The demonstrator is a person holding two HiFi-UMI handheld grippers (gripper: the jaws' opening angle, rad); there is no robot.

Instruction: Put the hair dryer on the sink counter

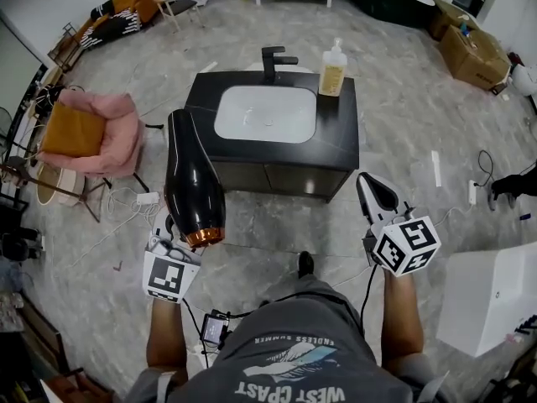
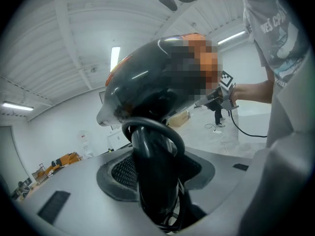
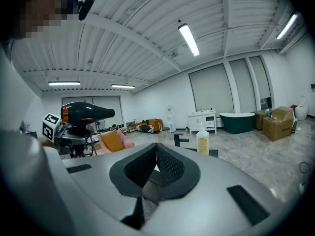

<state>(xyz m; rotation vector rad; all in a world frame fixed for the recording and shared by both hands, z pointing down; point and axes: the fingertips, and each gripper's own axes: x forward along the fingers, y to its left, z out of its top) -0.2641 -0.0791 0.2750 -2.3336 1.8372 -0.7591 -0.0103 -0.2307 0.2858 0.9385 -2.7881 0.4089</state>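
The left tool [image 1: 172,229] is clamped on the handle of the black hair dryer [image 1: 193,179], carried in the air with its copper-ringed rear toward the person and its nozzle toward the far side, at the near left corner of the dark sink tabletop [image 1: 340,137] and not resting on it. The right tool [image 1: 369,183] hangs by the near right corner, its jaws closed together on nothing. A soap bottle [image 1: 333,70] stands just right of the black faucet [image 1: 275,60], beyond the white basin [image 1: 266,113]
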